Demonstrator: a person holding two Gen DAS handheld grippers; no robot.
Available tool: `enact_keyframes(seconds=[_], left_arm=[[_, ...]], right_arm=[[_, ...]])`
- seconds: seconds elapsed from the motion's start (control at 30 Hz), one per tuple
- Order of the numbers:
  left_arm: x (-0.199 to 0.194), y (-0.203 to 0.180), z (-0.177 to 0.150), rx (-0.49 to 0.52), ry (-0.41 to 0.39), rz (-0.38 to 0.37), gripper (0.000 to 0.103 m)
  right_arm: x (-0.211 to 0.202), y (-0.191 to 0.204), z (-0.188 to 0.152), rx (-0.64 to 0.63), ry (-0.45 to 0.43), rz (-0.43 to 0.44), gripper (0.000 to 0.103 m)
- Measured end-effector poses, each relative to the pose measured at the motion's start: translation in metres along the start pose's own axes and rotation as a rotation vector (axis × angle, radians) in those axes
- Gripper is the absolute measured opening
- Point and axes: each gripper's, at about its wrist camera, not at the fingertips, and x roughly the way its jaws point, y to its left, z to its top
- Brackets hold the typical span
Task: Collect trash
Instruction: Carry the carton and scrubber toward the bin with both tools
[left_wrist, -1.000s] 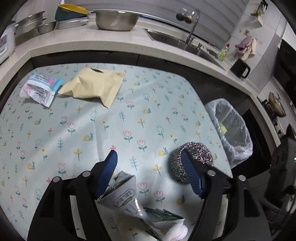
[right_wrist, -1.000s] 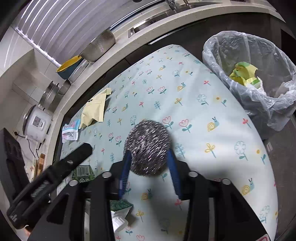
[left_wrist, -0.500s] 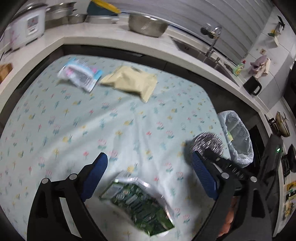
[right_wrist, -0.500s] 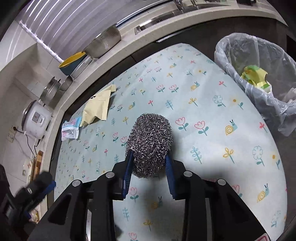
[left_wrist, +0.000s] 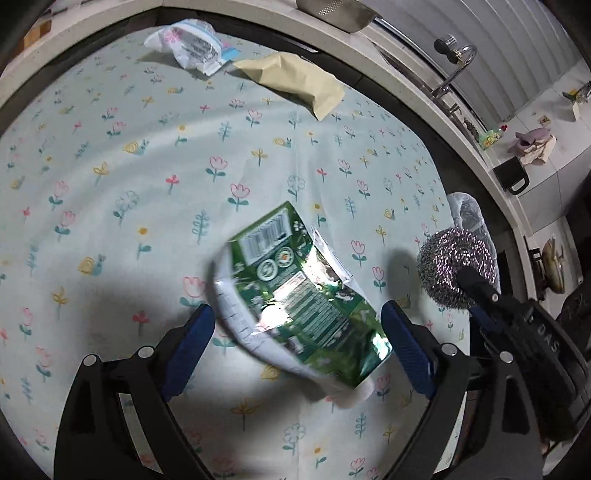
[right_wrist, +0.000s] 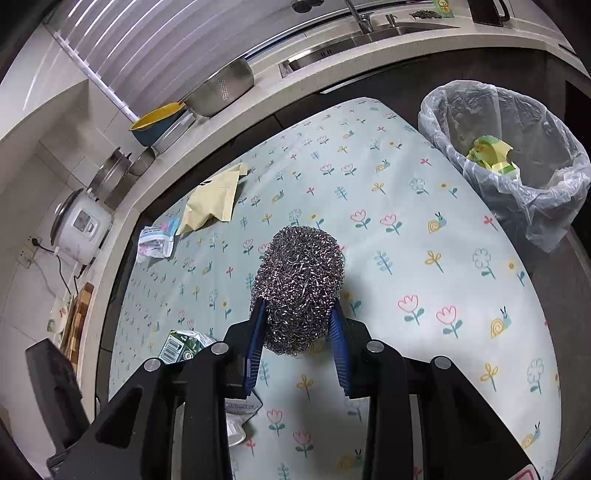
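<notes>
My right tongs (right_wrist: 297, 334) pinch a steel wool scrubber (right_wrist: 300, 288) between their blue pads, holding it up above the flowered tablecloth (right_wrist: 424, 258). In the left wrist view the same scrubber (left_wrist: 456, 267) shows at the table's right edge, with the lined trash bin (left_wrist: 469, 214) partly hidden behind it. In the right wrist view that bin (right_wrist: 517, 192) stands just off the table's far right corner, with yellow-green trash (right_wrist: 491, 155) already lying inside it.

My left tongs (left_wrist: 297, 345) are spread wide and grip nothing. A crumpled green foil packet (left_wrist: 295, 295) lies on the cloth between their fingers; I cannot tell whether either pad touches it. Toward the far side of the table lie a flat tan paper pouch (left_wrist: 295, 79) and, near it, a white printed wrapper (left_wrist: 192, 48). A metal colander (right_wrist: 221, 88) sits on the counter beyond, and a rice cooker (right_wrist: 81, 229) stands further along the counter.
</notes>
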Motion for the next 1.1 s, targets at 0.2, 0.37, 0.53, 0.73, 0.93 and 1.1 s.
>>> enact_keyframes(seconds=[0.2,0.37,0.53,0.73,0.93,1.1], left_arm=[[0.015,-0.014,0.005,0.029,-0.007,-0.017,0.084],[0.029,-0.031,0.015,0.070,-0.013,-0.024,0.076],[0.045,-0.052,0.021,0.136,0.013,-0.036,0.053],[0.052,-0.080,0.014,0.218,0.052,-0.090,0.027],[0.059,-0.096,0.000,0.267,0.098,-0.121,0.022],[0.060,-0.100,-0.005,0.278,0.089,-0.112,0.023]], right_arm=[[0.003,-0.003,-0.003,-0.006,0.010,-0.013,0.032],[0.007,-0.014,0.000,0.022,0.008,-0.023,0.032],[0.007,-0.028,0.005,0.047,-0.003,-0.036,0.032],[0.007,-0.043,0.010,0.075,-0.010,-0.041,0.032],[0.007,-0.050,0.006,0.086,-0.005,-0.037,0.032],[0.001,-0.055,0.003,0.092,-0.013,-0.038,0.032]])
